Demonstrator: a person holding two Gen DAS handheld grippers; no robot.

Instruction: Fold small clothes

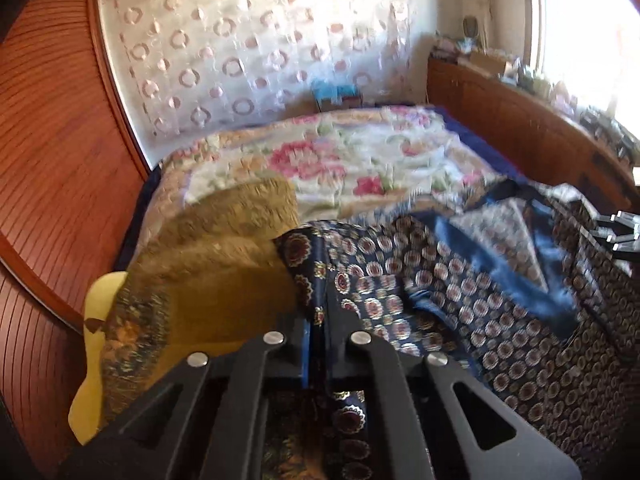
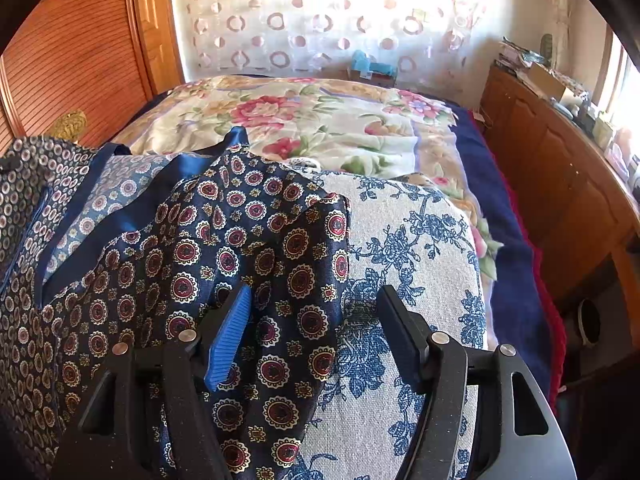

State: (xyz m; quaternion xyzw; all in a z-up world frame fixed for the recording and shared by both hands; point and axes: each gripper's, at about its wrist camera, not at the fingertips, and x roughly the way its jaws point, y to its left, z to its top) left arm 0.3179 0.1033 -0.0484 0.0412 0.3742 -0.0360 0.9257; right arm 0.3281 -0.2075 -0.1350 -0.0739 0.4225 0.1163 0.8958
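Observation:
A navy garment with red and cream medallion print and blue satin trim lies rumpled on the bed. My left gripper is shut on a fold of it, with cloth pinched between the jaws. In the right wrist view the same garment drapes over a cushion. My right gripper is open, its blue-padded left finger resting on the cloth and its right finger over the cushion. The right gripper's fingers also show at the right edge of the left wrist view.
A white cushion with blue flowers lies under the garment. A mustard-gold cushion sits to the left. A floral bedspread covers the bed. A wooden cabinet runs along the right, wooden doors on the left.

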